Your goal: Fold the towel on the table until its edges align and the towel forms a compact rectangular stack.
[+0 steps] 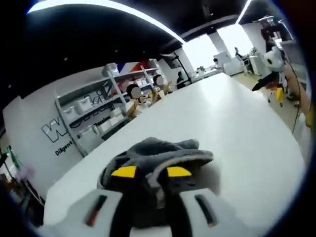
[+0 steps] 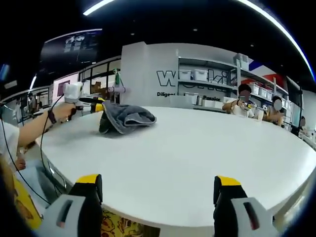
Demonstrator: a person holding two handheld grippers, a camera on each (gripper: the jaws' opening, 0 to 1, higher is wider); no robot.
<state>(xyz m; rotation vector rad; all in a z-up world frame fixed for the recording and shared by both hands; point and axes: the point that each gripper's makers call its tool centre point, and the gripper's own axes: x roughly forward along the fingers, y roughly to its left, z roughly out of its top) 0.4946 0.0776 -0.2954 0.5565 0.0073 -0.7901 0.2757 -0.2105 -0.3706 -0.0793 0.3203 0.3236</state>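
A broad white table [image 2: 197, 148] is stretching across a bright workroom, its top bare apart from one grey towel [image 2: 126, 118]. Behind it a pale wall with dark lettering [image 2: 168, 78] is standing next to white shelving [image 2: 207, 86] loaded with white boxes, and several people [image 2: 244, 106] are sitting at the table's far edge. In the right gripper view, the towel is lying bunched and partly folded near the far left part of the table, where the left gripper [image 2: 98, 104], held in a person's hand [image 2: 63, 111], is gripping its left end. In the left gripper view, the left gripper [image 1: 150, 173] is sitting right on the towel [image 1: 158, 153], its yellow-tipped jaws drawn close with dark cloth pinched between them, and the fabric is mounding up just beyond the tips. The right gripper [image 2: 160, 190] is hovering at the near edge of the table, well apart from the towel, its jaws spread wide and holding nothing.
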